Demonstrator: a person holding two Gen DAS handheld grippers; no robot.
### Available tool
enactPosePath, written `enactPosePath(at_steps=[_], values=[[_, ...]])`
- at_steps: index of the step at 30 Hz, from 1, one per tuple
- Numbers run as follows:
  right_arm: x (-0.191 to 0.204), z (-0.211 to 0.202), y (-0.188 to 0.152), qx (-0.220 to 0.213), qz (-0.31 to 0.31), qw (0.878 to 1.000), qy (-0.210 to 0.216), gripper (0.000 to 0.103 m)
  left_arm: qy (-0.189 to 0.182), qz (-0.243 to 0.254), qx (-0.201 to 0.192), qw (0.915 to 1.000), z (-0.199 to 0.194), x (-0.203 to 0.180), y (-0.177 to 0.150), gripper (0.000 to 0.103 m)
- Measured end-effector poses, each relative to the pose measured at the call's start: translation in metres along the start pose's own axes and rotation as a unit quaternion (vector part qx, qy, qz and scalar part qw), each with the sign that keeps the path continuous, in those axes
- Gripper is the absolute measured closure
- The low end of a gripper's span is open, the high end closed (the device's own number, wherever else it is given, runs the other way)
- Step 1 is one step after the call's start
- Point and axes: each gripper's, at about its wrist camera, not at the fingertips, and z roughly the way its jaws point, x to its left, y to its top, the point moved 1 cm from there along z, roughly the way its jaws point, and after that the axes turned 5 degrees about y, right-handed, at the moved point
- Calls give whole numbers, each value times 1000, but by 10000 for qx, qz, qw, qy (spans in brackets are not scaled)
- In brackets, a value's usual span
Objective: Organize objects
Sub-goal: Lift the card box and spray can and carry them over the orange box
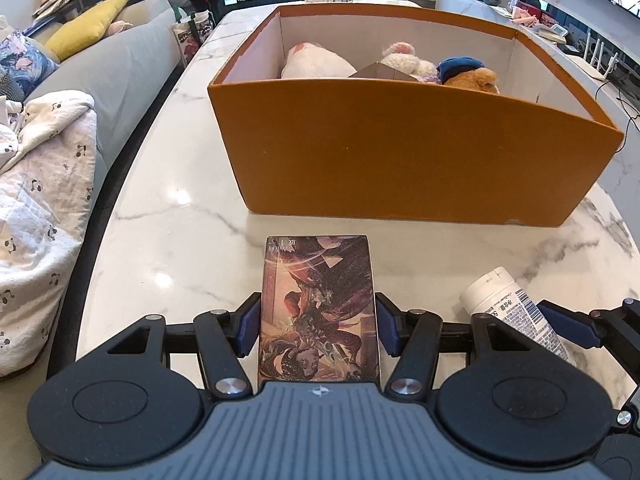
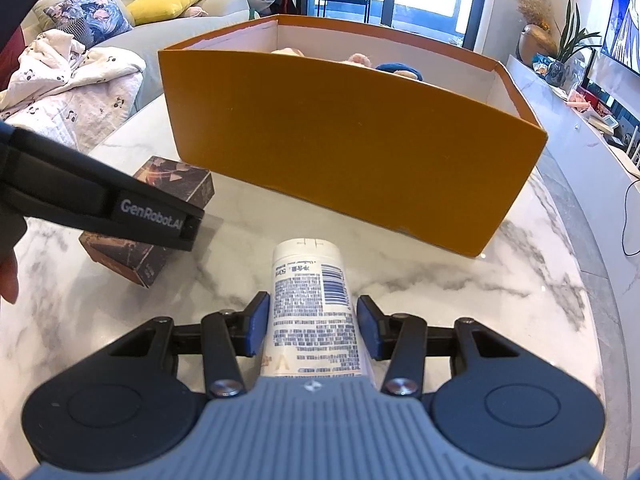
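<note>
Now your left tongs (image 1: 318,322) squeeze the picture box (image 1: 319,308) from both sides, down low on the marble bench (image 1: 160,248). Your right tongs (image 2: 311,326) pinch the white tube (image 2: 314,308), its cap pointing at the big orange box (image 2: 352,136) just ahead. Soft toys (image 1: 424,68) sit inside that orange box. A couch (image 1: 116,68) is off to the left.

Black grippers (image 1: 318,326), blue-padded jaws, silver screws, "GenRobot.AI" marking

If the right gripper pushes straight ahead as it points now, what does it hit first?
Probably the marble tabletop just past the white tube it holds; beyond that, the orange box front wall. Depth is unclear.
</note>
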Motion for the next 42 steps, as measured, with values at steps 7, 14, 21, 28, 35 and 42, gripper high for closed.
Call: enactPosePath(at_steps=[7, 14, 21, 28, 35, 42], values=[[1, -13, -3, -64, -68, 10000, 7, 54, 10, 35, -73, 10000, -10, -2, -4, 36], [3, -27, -5, -146, -114, 9998, 4, 54, -3, 30, -183, 9998, -21, -1, -4, 36], [4, -43, -2, -286, -123, 9995, 15, 54, 51, 41, -448, 9990, -37, 1, 0, 36], [6, -56, 3, -425, -145, 9990, 57, 54, -39, 20, -588, 9983, -47, -1, 4, 36], [3, -68, 9, -586, -123, 9982, 68, 54, -23, 54, -793, 9968, -56, -3, 11, 36], [-13, -92, 33, -1053, 127, 9944, -18, 54, -175, -308, -1047, 9939, -67, 7, 38, 36]])
